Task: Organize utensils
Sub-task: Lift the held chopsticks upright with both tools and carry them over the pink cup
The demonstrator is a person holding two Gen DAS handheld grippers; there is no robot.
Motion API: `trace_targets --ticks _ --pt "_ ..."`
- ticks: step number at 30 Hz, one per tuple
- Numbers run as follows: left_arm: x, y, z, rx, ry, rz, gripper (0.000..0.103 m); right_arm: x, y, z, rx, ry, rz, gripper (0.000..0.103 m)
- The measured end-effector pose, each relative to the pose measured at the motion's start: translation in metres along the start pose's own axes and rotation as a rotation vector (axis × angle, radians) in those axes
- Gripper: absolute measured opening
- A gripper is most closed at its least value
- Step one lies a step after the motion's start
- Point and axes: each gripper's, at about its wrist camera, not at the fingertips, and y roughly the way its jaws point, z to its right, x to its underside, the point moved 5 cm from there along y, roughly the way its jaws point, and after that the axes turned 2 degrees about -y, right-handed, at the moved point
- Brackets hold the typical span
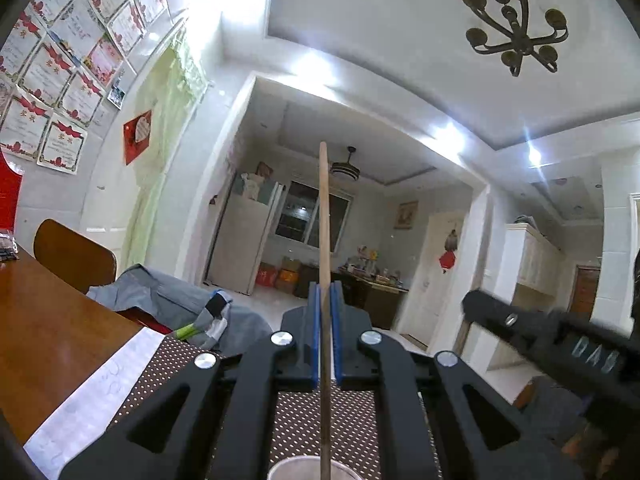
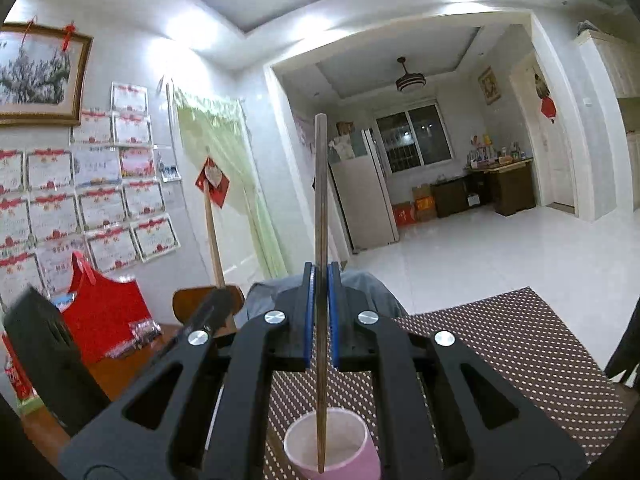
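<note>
- The left gripper [image 1: 325, 312] has its jaws clamped on a pale wooden chopstick [image 1: 324, 216], held upright.
- The right gripper [image 2: 320, 300] grips a darker chopstick [image 2: 320, 200], upright, its lower tip over the pink cup [image 2: 352, 460].
- The cup stands on a dotted brown mat [image 2: 520, 344] on the wooden table [image 1: 52, 328].

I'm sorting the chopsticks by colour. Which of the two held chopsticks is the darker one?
The chopstick in the right gripper: that dark brown chopstick contrasts with the pale wooden chopstick clamped in the left gripper.
</note>
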Motion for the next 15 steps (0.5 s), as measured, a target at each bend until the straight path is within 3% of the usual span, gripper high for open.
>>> trace_targets --ticks 6,15 --pt "0.020 0.017 -0.011 -0.028 0.019 -0.022 0.006 0.009 0.016 0.006 0.008 -0.025 0.016 0.007" --pt "0.041 0.014 -0.013 -0.023 0.048 -0.117 0.006 0.043 0.026 0.017 0.016 -0.017 -0.073 0.007"
